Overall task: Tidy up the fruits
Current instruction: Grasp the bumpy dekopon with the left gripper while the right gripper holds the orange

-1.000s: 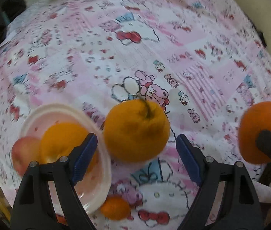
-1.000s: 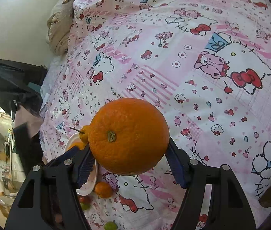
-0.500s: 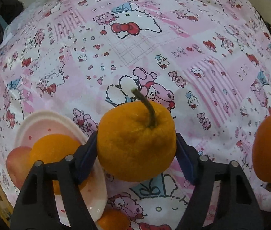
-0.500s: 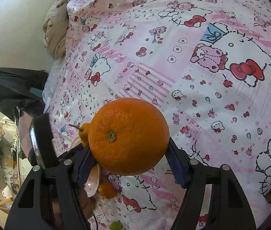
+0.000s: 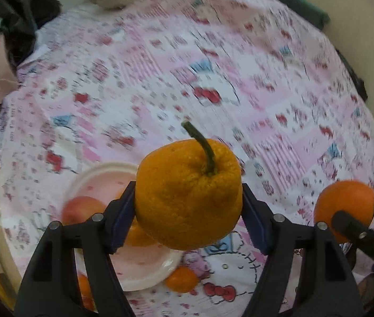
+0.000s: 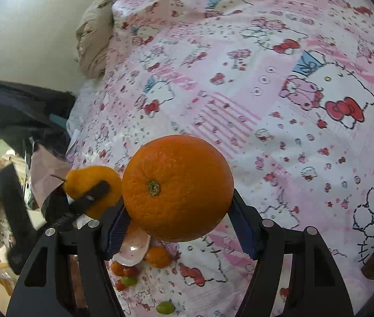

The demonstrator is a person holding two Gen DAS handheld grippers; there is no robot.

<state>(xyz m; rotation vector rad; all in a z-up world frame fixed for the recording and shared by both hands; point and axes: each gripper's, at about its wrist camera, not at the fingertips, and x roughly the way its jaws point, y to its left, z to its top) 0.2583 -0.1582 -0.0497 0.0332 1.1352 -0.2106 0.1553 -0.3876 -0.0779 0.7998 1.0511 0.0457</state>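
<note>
My left gripper is shut on a bumpy orange with a green stem and holds it in the air above the near edge of a pink plate. The plate lies on the pink cartoon-print bedsheet and holds a reddish fruit and another orange. My right gripper is shut on a smooth round orange, also clear of the sheet. In the right wrist view the stemmed orange hangs just left of it, with the plate below.
A small mandarin lies on the sheet beside the plate. Several small red and green fruits sit near the bed's front edge. A beige pillow is at the far end, dark clothing at the left.
The left gripper closed on the stemmed orange, lifted it off the sheet and carried it over the plate's edge. The right gripper has stayed almost still with its orange.
</note>
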